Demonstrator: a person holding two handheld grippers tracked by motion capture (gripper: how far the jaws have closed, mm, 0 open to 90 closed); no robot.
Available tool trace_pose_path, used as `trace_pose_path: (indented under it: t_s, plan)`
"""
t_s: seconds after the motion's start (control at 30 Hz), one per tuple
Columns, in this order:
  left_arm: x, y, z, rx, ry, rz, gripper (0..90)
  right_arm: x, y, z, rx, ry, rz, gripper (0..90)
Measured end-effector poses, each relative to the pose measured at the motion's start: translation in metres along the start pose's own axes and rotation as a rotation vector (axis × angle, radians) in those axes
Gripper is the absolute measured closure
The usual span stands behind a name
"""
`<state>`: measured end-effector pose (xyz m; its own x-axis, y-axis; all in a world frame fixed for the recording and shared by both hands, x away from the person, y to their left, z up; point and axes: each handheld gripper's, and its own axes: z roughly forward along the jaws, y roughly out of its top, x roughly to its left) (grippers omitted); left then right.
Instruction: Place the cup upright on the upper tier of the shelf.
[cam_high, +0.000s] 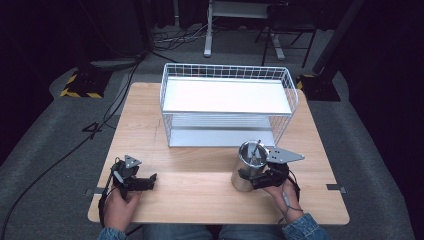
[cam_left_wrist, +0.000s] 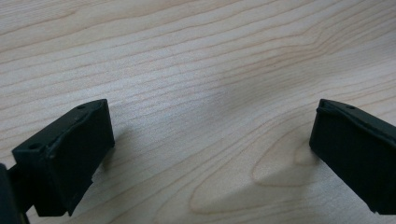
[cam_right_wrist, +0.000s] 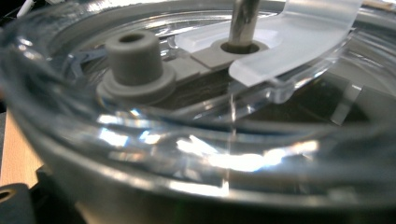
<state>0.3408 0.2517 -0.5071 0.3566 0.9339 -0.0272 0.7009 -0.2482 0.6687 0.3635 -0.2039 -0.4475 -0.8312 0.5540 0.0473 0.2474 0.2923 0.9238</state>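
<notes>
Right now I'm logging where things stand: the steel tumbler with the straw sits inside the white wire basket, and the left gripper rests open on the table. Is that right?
Not quite. In the high view the steel tumbler stands on the table in front of the white wire basket, at the right gripper. The left gripper does rest open on the table.
</notes>
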Motion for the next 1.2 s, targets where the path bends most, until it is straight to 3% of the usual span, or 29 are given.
trace_pose_path:
  t_s: [0.2,1.2]
  plan:
    - [0.0,0.0,0.0,0.0,0.0,0.001,0.2,0.001,0.01,-0.004,0.002,-0.009,-0.016,3.6]
    - [0.0,0.0,0.0,0.0,-0.001,0.002,0.2,-0.004,0.094,-0.028,0.002,-0.056,-0.095,3.6]
